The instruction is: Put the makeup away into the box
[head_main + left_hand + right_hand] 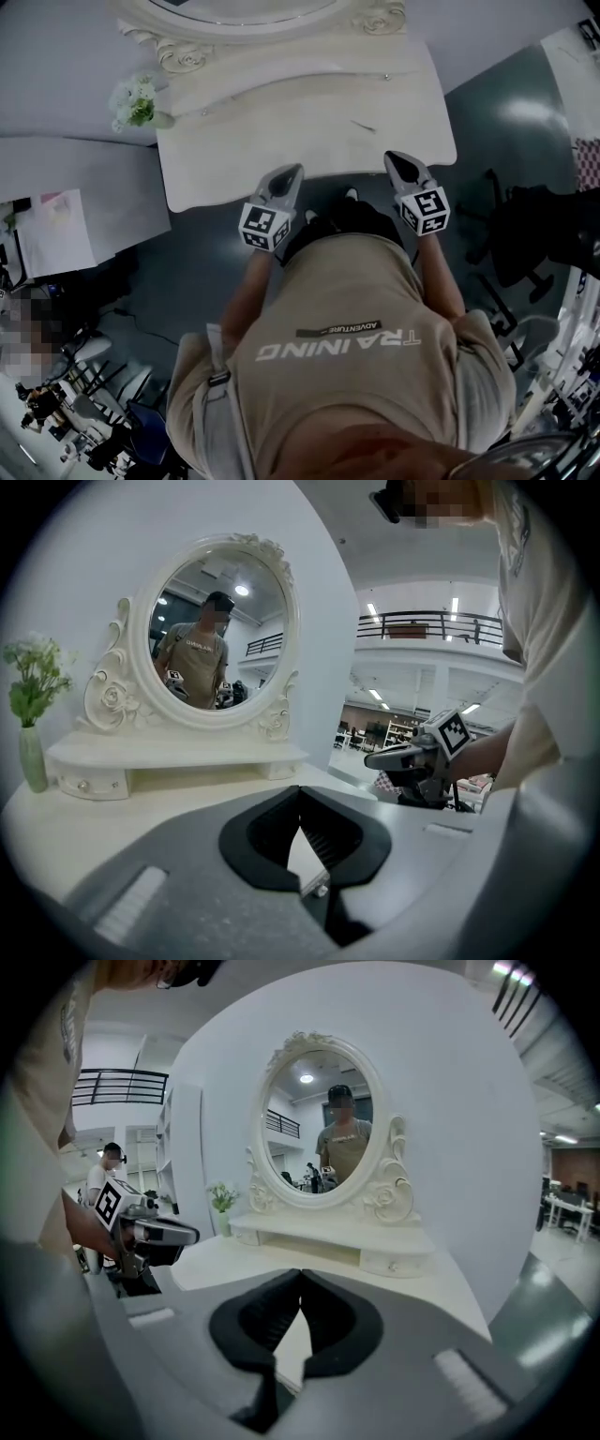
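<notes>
The person stands at the front edge of the dressing table (309, 122), with both tools held over that near edge and pointing toward the mirror (217, 630) at its back. The left gripper (292, 171) has its jaws closed tip to tip with nothing between them, and the right gripper (398, 159) is likewise closed and empty. No makeup and no box can be seen anywhere on the table. Its top looks bare apart from a vase of flowers (136, 101) at its back left corner and a thin dark mark (364, 125) toward its right side, too small to identify. Going by this, no item is in hand and none is being moved, so the pictures cannot show whether the putting away is finished or has not yet begun.
</notes>
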`<action>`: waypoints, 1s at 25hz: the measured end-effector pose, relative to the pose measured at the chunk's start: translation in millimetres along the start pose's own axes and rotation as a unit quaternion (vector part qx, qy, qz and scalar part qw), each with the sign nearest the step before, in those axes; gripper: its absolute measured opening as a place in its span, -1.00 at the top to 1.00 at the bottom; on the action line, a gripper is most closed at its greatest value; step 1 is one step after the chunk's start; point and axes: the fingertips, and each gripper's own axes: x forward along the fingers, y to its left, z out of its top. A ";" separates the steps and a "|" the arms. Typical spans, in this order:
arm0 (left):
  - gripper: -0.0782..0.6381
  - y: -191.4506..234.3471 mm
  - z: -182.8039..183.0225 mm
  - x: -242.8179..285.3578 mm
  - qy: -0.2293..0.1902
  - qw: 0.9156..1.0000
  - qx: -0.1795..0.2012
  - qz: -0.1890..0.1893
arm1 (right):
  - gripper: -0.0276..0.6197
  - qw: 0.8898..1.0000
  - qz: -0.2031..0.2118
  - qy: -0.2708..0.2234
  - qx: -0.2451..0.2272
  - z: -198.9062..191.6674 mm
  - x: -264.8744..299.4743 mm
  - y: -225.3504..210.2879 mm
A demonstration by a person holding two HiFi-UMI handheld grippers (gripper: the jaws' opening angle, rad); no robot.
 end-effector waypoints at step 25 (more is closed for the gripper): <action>0.77 53.3 44.3 133.5 -0.009 0.996 -0.030 0.082 | 0.61 0.993 -0.047 0.092 0.063 -33.2 186.3 -230.6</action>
